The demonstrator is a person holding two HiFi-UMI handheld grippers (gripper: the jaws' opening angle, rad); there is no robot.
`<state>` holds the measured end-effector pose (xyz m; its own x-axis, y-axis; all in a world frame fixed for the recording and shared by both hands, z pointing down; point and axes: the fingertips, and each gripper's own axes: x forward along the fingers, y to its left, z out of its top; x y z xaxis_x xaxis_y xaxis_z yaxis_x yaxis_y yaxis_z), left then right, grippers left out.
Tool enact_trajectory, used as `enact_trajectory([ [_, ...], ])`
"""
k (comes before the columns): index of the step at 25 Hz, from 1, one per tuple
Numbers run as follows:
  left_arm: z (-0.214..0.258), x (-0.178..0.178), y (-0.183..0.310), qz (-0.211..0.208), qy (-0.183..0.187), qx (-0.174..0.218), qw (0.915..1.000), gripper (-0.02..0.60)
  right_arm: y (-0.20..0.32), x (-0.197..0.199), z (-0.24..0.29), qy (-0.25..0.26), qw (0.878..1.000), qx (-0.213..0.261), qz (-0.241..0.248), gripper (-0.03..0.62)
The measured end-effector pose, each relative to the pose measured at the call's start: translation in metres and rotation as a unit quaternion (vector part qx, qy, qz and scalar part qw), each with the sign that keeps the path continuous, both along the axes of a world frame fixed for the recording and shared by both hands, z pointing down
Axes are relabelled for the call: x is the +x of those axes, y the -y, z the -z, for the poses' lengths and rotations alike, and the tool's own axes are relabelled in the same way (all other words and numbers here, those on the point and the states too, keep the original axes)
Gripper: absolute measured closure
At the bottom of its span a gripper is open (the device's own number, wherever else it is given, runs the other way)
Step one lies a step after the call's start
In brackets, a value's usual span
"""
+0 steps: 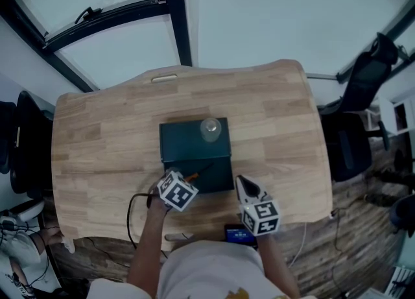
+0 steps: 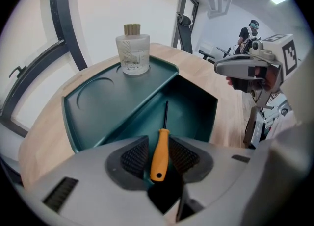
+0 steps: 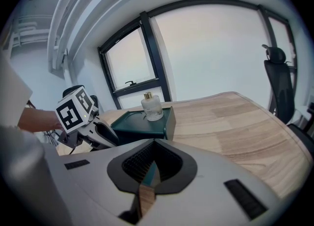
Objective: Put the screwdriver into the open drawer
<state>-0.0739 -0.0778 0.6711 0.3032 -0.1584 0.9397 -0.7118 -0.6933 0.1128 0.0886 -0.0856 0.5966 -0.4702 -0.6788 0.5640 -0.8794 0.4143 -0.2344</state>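
Note:
A screwdriver point(image 2: 159, 154) with an orange handle and a thin black shaft is clamped between the pads of my left gripper point(image 2: 159, 147). Its tip points down into the open drawer point(image 2: 194, 107) of a dark green box point(image 2: 105, 105). In the head view the left gripper point(image 1: 186, 181) hovers at the drawer's point(image 1: 214, 174) front left, with the screwdriver point(image 1: 192, 176) reaching over its rim. My right gripper point(image 1: 242, 183) hangs just right of the drawer's front corner. In its own view the right gripper point(image 3: 149, 168) holds nothing and its pads are nearly together.
A glass diffuser bottle point(image 1: 210, 129) stands on top of the green box point(image 1: 188, 139). The box sits mid-table on the wooden top point(image 1: 279, 122). A black cable point(image 1: 131, 210) and a small device point(image 1: 238, 233) lie at the near edge. An office chair point(image 1: 363, 103) stands to the right.

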Motion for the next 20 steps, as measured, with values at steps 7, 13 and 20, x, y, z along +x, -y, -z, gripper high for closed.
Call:
enact_trajectory([
  [7, 0.016, 0.003, 0.002, 0.037, -0.043, 0.025, 0.9981, 0.459, -0.006, -0.005, 0.008, 0.001, 1.000, 0.008, 0.010, 0.597],
  [13, 0.033, 0.000, 0.004, 0.067, -0.067, 0.070, 0.9930, 0.523, -0.009, -0.012, 0.021, 0.003, 1.000, 0.024, 0.020, 0.597],
  [20, 0.057, -0.006, 0.004, 0.095, -0.090, 0.112, 0.9851, 0.581, -0.015, -0.016, 0.034, -0.012, 0.999, 0.041, 0.033, 0.597],
])
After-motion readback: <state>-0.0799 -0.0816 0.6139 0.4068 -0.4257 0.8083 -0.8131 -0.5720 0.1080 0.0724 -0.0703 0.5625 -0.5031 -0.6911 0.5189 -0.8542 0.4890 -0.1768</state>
